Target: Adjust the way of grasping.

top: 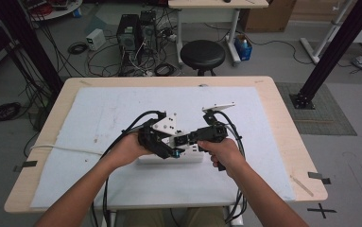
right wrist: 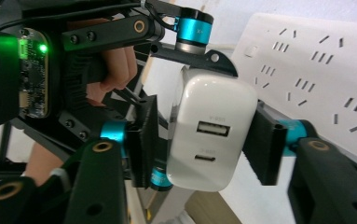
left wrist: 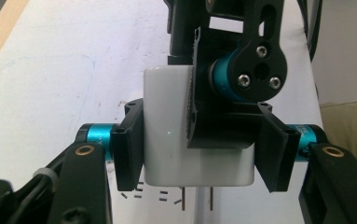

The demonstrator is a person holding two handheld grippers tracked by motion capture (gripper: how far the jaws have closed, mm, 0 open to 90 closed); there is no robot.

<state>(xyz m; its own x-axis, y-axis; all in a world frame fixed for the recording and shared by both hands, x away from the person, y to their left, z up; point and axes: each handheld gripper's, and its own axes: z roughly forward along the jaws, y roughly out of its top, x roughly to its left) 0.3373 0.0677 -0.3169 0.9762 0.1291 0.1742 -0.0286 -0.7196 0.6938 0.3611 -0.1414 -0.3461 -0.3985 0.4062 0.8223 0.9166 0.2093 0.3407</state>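
Table (top: pixel 282 142): big, with a white mat.
Power strip (right wrist: pixel 316 60): lies flat under the charger.
Charger (right wrist: pixel 212 128): white, above the strip – both tongs pinch it.
Left gripper (left wrist: pixel 199 144): closed on it.
Right gripper (right wrist: pixel 204 140): closed on it too.
Risk: two tugs may twist it – its pins (left wrist: pixel 211 198) could miss the holes.

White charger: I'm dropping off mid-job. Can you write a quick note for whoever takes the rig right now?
Left gripper: shut on the white charger, one jaw on each side.
Right gripper: also closed on it, across the other two sides, with the USB ports facing its camera.
Where: the charger is held just above the white power strip on the table.
Done: the charger is gripped by both grippers.
Left: its prongs are bare and in no socket. Probably seat them in the strip.
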